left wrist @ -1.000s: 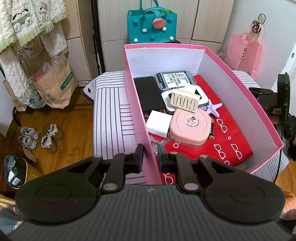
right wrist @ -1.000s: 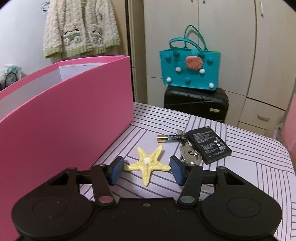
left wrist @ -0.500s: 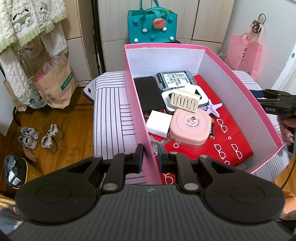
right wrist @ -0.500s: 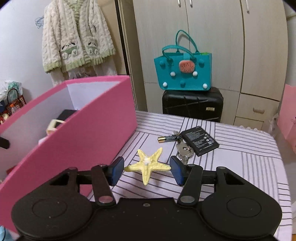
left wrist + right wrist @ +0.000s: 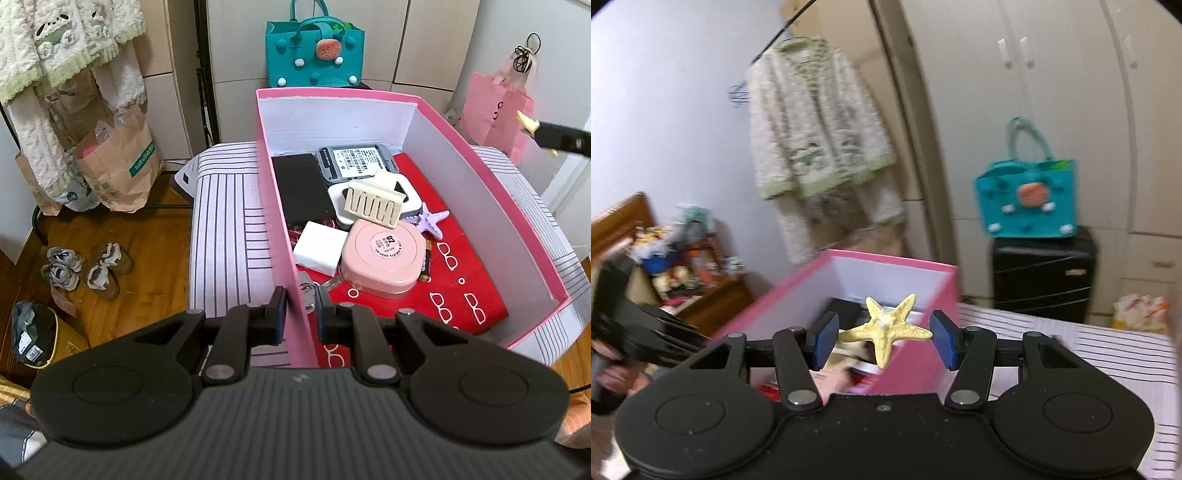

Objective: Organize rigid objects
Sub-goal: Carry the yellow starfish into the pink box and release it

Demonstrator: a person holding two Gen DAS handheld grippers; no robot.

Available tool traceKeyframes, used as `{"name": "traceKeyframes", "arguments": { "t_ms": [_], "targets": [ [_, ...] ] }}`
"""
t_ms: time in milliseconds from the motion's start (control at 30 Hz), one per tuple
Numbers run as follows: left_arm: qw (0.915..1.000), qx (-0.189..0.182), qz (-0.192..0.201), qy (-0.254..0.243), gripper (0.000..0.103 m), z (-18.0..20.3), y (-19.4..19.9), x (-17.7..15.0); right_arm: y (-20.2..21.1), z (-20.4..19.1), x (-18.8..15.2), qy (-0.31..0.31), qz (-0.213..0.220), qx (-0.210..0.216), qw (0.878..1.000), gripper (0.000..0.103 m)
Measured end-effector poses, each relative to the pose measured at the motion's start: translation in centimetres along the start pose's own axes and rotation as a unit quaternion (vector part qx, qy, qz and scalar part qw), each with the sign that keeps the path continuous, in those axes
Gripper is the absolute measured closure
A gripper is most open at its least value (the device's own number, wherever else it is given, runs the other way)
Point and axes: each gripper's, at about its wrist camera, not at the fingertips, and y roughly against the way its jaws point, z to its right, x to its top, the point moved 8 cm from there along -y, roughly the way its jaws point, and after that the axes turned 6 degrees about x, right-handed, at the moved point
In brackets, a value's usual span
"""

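Observation:
My right gripper (image 5: 884, 338) is shut on a yellow starfish (image 5: 885, 328) and holds it in the air above the right wall of the pink box (image 5: 908, 354). It shows at the upper right of the left wrist view (image 5: 532, 129). My left gripper (image 5: 300, 314) is shut on the left wall of the pink box (image 5: 284, 243). The box holds a pink round case (image 5: 382, 254), a cream hair clip (image 5: 373, 201), a purple starfish (image 5: 430, 219), a white block (image 5: 319, 249), a black slab (image 5: 301, 190) and a grey device (image 5: 352, 160).
The box stands on a striped cushion (image 5: 229, 229). A teal bag (image 5: 1027, 199) sits on a black suitcase (image 5: 1043, 275) behind. Shoes (image 5: 85, 266) and paper bags (image 5: 114, 162) are on the wooden floor at the left. A pink bag (image 5: 495, 110) hangs at the right.
My right gripper has lifted the yellow starfish off the cushion and carried it up and left over the box. The left gripper has stayed on the box wall.

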Motion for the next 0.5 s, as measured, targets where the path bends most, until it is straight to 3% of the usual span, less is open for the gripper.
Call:
{"name": "traceKeyframes", "arguments": {
  "t_ms": [133, 200, 500],
  "targets": [
    [1.0000, 0.000, 0.000, 0.003, 0.089, -0.1, 0.2, 0.1, -3.8, -1.4, 1.1, -0.020, -0.055, 0.045, 0.997, 0.043],
    [1.0000, 0.005, 0.001, -0.001, 0.089, -0.1, 0.3, 0.1, -6.1, -1.6, 1.3, -0.024, -0.085, 0.047, 0.995, 0.043],
    [0.9999, 0.004, 0.005, 0.008, 0.091, -0.3, 0.2, 0.1, -15.4, 0.5, 1.2, 0.018, -0.181, -0.029, 0.983, 0.043]
  ]
}}
